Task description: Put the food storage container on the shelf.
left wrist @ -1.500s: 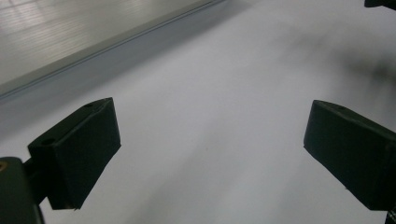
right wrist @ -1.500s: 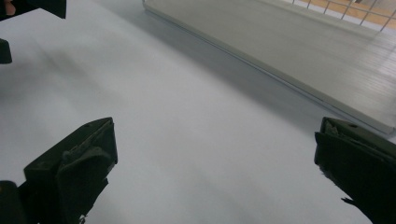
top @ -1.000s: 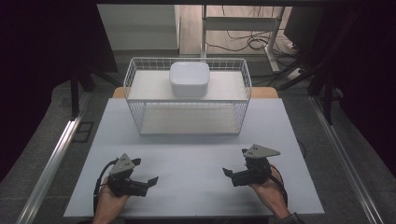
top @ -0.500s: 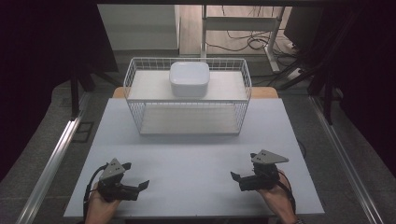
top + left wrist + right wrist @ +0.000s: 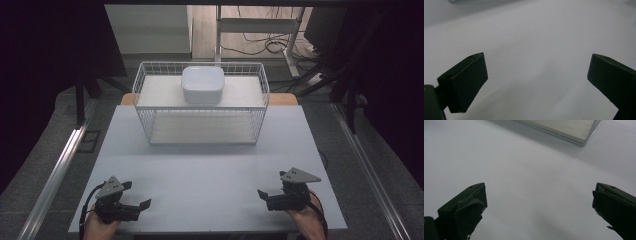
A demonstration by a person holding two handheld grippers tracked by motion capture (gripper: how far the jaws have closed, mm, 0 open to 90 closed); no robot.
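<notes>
White container [image 5: 202, 84] sits atop wire basket [image 5: 250, 125], far table side. Left gripper [image 5: 138, 207] and right gripper [image 5: 266, 196]: 2 jaws spread, empty, near edge. Advise level, centred approach.

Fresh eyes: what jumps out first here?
A white wire basket at the table's far edge, with a white lidded box on its upper shelf. Near the front edge, the left gripper and right gripper sit apart, jaws open, holding nothing.

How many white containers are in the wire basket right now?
1: a white lidded container sits on the upper shelf of the wire basket, near its middle. The lower shelf looks bare.
</notes>
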